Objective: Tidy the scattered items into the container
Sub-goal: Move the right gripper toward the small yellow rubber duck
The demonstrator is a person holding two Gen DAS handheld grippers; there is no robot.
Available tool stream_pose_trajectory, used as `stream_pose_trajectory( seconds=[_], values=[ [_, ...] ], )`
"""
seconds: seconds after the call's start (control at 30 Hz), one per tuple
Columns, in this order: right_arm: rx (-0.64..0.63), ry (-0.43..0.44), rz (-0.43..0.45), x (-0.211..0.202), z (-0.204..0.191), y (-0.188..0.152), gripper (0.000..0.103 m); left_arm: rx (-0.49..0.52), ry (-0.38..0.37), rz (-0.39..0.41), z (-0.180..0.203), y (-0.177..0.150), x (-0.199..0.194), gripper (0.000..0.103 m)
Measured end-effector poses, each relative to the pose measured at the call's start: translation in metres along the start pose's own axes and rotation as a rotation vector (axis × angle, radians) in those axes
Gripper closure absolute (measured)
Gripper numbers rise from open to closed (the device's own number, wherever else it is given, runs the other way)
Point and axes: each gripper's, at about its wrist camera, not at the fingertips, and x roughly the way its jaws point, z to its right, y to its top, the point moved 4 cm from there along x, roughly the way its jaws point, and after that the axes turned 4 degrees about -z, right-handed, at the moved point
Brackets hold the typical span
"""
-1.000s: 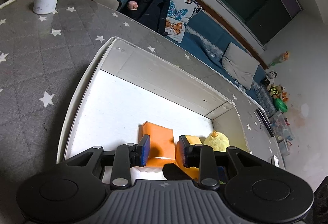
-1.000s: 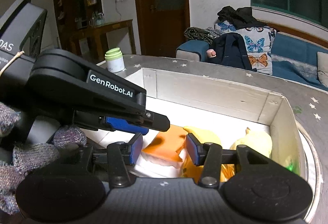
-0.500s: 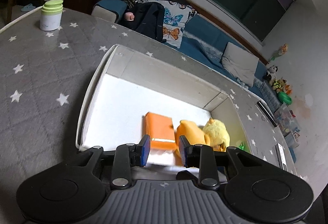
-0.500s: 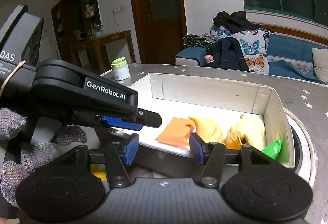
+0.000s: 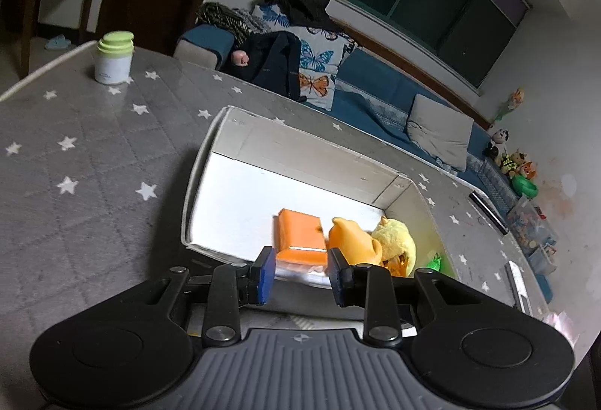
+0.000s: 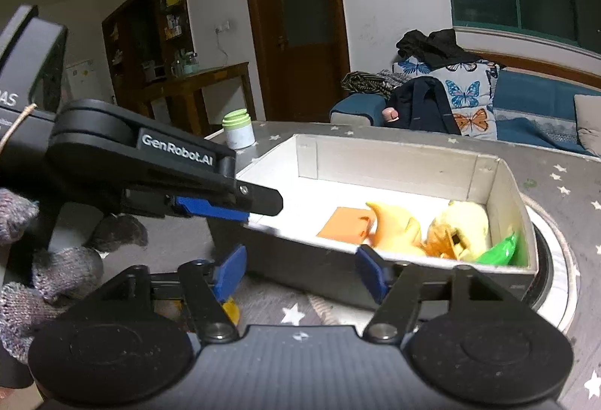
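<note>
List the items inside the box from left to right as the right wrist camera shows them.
Orange packet → orange-yellow curved toy → yellow plush duck → green item, tucked in the right corner of the box.

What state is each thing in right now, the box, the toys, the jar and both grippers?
White box: open-topped, on the table.
Orange block: lying flat in the box.
Yellow plush: in the box's corner.
Green-lidded jar: upright, lid on.
Left gripper: open, empty.
Right gripper: jaws opening, nothing between them.
</note>
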Motion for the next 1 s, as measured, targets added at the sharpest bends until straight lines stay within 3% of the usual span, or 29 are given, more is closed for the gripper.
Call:
stream_pose_trajectory(
  seconds=[0.37,0.67,1.0],
  values=[
    [-0.013,0.031,-0.042,0.008,-0.015,-0.019,0.025,-0.042,0.049,0.035,-0.026,-0.02,-0.027,0.069],
    [-0.062,0.071,-0.091,0.025,-0.036,-0.031,0.025,-0.116,0.059,-0.012,-0.052,-0.034,-0.028,0.069],
    [-0.086,0.101,-0.139,0.044,-0.049,-0.038,0.032,-0.16,0.037,-0.031,-0.064,-0.051,-0.042,0.068]
  ],
)
